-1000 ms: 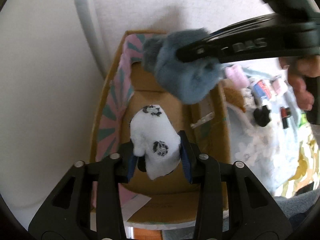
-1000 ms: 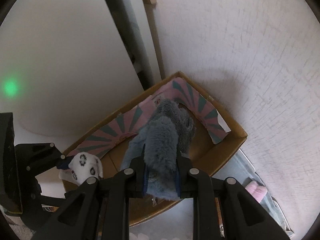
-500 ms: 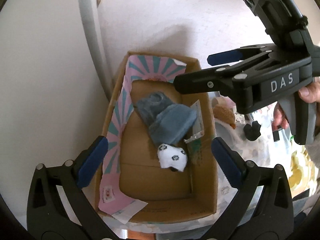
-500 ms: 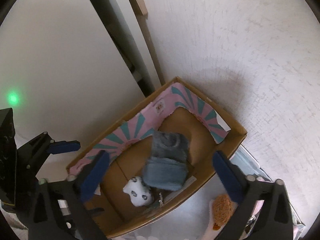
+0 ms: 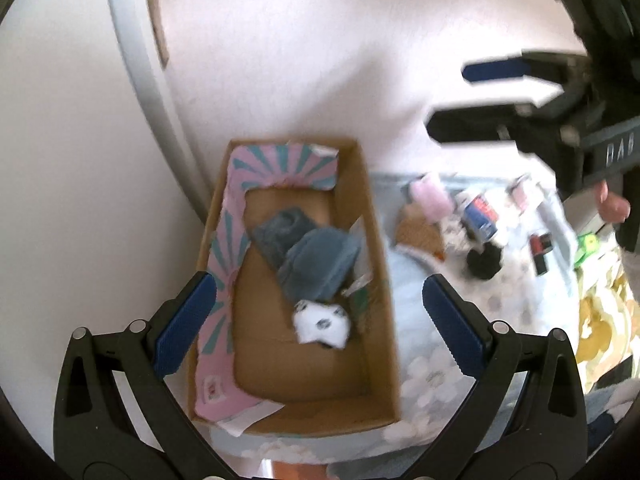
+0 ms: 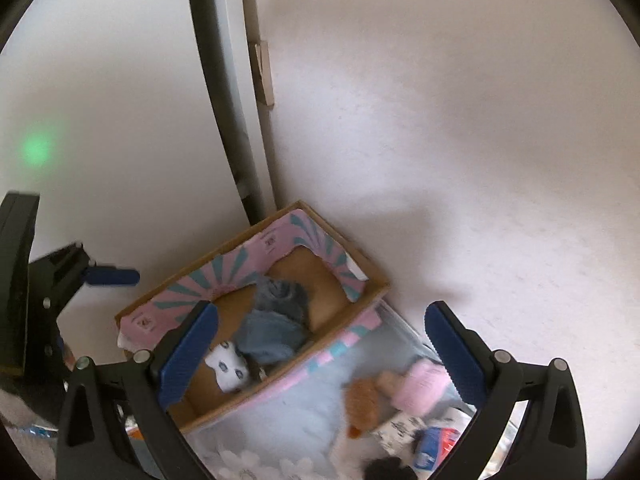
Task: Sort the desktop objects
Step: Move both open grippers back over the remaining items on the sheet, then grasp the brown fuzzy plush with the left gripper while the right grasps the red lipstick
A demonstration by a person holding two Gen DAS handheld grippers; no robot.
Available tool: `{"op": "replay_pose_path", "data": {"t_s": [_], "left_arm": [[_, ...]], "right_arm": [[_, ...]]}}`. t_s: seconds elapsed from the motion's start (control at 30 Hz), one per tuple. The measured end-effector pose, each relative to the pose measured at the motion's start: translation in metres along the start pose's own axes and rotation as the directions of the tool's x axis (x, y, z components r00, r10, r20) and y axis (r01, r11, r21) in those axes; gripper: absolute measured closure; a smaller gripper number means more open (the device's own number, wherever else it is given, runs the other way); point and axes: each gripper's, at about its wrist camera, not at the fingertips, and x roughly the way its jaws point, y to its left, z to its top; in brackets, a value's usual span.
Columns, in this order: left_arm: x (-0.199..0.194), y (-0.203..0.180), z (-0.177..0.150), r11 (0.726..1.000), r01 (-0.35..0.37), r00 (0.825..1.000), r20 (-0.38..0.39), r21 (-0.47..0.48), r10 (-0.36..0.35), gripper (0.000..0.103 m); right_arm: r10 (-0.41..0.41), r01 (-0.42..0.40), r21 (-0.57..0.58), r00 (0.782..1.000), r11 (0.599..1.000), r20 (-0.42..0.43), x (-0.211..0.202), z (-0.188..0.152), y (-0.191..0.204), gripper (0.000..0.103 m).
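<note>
A cardboard box (image 5: 376, 264) (image 6: 376, 288) with a pink and teal lining stands against the wall. Inside lie a blue-grey fluffy sock (image 5: 316, 264) (image 6: 276, 332) and a white sock with dark prints (image 5: 322, 322) (image 6: 228, 366). My left gripper (image 5: 318, 328) is open and empty, held above the box. My right gripper (image 6: 320, 348) is open and empty, above the box's near edge; it also shows in the left wrist view (image 5: 472, 100). The left gripper shows at the left in the right wrist view (image 6: 96, 276).
On the pale blue flowered cloth (image 5: 424, 344) to the right of the box lie a pink item (image 5: 430, 198) (image 6: 420, 386), an orange item (image 5: 418, 230) (image 6: 362, 404), a blue-red pack (image 5: 482, 216), a black object (image 5: 484, 262) and other small things. A white wall (image 6: 460, 140) is behind.
Both grippers let go of their socks, which now lie in the box. Both have opened and pulled back upward and away from the box.
</note>
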Motion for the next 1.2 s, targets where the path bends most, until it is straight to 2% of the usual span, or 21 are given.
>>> {"op": "replay_pose_path", "data": {"t_s": [0.13,0.37,0.5,0.57,0.7,0.9,1.07,1.2], "left_arm": [[-0.006,-0.016,0.011,0.999,-0.015,1.0,0.017,0.04,0.014,0.0],[-0.018,-0.054,0.034,0.995,0.043,0.998,0.046,0.092,-0.048,0.0],[-0.027,-0.088,0.05,0.989,0.017,0.997,0.067,0.15,-0.027,0.0],[-0.025,-0.1,0.054,0.988,0.024,0.998,0.06,0.155,-0.034,0.0],[-0.007,-0.129,0.048,0.99,0.09,0.996,0.016,0.112,-0.092,0.0],[0.043,-0.167,0.017,0.992,0.116,0.99,-0.081,0.04,-0.113,0.0],[0.081,-0.183,-0.009,0.997,0.073,0.989,-0.125,-0.027,-0.076,0.003],[0.112,-0.186,-0.032,0.997,0.023,0.988,-0.153,-0.068,-0.033,0.009]], "right_arm": [[-0.025,0.025,0.019,1.0,1.0,-0.001,-0.021,-0.017,-0.018,0.0],[-0.086,0.083,0.102,0.996,0.991,0.021,-0.076,-0.055,-0.062,0.0],[-0.131,0.127,0.144,0.991,0.981,0.015,-0.109,-0.083,-0.087,0.0],[-0.154,0.151,0.164,0.988,0.975,0.002,-0.121,-0.098,-0.098,0.0],[-0.201,0.197,0.214,0.98,0.957,-0.005,-0.137,-0.137,-0.115,0.0],[-0.228,0.23,0.307,0.973,0.924,-0.043,-0.13,-0.198,-0.136,0.0],[-0.243,0.266,0.399,0.964,0.877,-0.109,-0.104,-0.251,-0.15,0.0],[-0.243,0.281,0.509,0.96,0.814,-0.141,-0.079,-0.298,-0.15,0.003]]}}
